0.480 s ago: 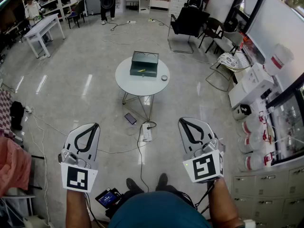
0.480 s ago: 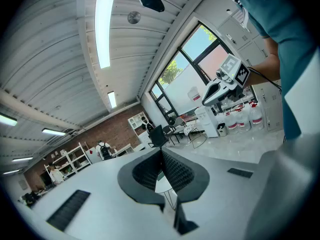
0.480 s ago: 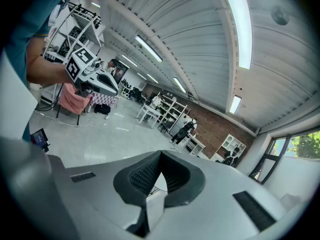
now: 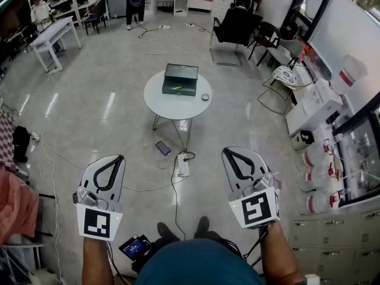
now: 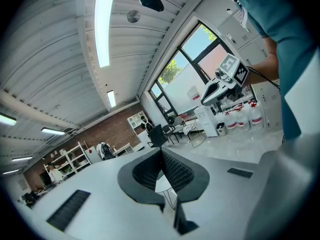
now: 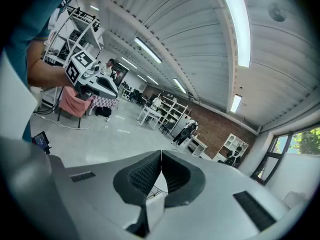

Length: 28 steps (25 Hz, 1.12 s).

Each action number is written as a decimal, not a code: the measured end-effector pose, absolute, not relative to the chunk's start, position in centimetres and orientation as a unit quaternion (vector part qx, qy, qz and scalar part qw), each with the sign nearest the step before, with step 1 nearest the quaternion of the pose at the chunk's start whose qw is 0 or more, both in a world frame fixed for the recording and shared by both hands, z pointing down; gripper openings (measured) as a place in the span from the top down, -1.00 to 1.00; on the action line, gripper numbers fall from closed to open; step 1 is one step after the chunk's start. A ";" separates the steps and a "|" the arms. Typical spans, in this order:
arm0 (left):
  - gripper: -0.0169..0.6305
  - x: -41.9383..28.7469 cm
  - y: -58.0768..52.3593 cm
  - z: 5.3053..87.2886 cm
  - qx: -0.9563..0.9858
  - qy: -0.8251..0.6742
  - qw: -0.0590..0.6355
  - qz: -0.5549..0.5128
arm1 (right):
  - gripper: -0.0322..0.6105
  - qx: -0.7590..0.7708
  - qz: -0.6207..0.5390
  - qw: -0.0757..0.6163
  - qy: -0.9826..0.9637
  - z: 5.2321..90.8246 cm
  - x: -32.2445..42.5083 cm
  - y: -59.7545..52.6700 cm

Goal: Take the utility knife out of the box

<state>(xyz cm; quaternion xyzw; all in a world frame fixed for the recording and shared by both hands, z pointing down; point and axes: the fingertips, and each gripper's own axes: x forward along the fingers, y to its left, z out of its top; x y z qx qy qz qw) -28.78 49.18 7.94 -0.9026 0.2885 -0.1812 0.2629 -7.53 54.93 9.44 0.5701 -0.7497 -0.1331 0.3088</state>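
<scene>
Utility knife (image 4: 177,88), seen only as a small yellow streak, lying inside the open dark green box (image 4: 189,92) on the round white worktop (image 4: 159,103). Left gripper (image 4: 119,158) and right gripper (image 4: 228,152) are held well apart from the worktop, close to the person's body. Both pairs of jaws are pressed together with nothing between them.

Box (image 4: 180,79) on table (image 4: 160,103), small round object (image 4: 205,97) just right of it, chair (image 4: 234,28) behind table.
</scene>
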 end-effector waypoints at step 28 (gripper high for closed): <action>0.89 -35.0 45.8 9.4 -0.916 0.273 0.244 -0.165 | 0.78 0.593 -0.118 0.293 -0.740 9.5 -13.0 51.5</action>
